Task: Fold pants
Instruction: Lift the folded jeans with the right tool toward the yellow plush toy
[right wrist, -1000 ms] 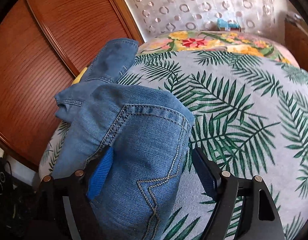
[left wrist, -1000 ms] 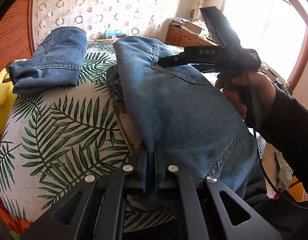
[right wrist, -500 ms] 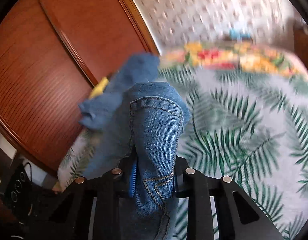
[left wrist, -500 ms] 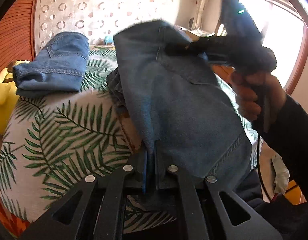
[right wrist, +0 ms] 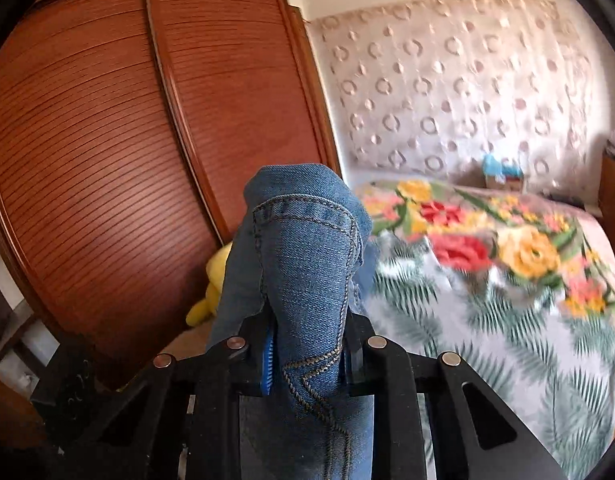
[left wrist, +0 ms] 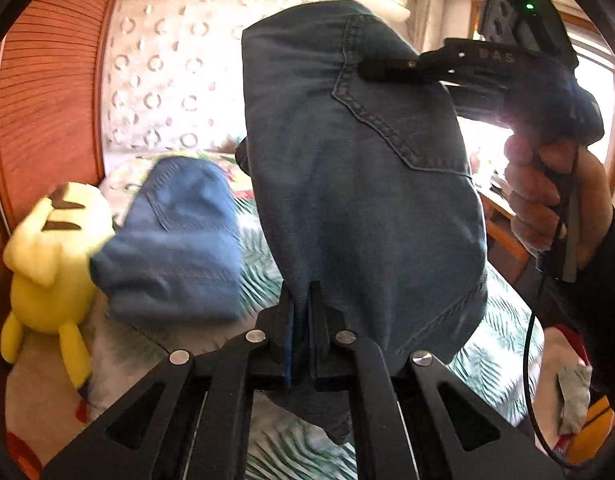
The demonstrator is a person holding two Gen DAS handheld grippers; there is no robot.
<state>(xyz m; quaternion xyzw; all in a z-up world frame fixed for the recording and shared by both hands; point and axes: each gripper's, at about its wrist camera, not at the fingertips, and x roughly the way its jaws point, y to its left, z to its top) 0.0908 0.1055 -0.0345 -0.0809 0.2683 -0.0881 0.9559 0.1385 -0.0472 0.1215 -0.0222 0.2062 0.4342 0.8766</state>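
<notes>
A pair of blue denim pants [left wrist: 359,184] hangs in the air above the bed, held by both grippers. My left gripper [left wrist: 303,300] is shut on the lower edge of the denim. My right gripper [right wrist: 307,320] is shut on a bunched fold of the pants [right wrist: 307,248] near a stitched pocket seam. It also shows in the left wrist view [left wrist: 387,68], pinching the denim's upper right edge by the back pocket. The rest of the pants is hidden behind the raised fabric.
A folded pair of blue jeans [left wrist: 175,240] lies on the bed [right wrist: 507,340], which has a leaf and flower cover. A yellow plush toy [left wrist: 51,256] sits by the wooden wardrobe [right wrist: 107,160]. A padded headboard [right wrist: 447,80] stands behind.
Both grippers have lifted the pants off the bed and up into the air. The right gripper went from open around the denim to shut on it.
</notes>
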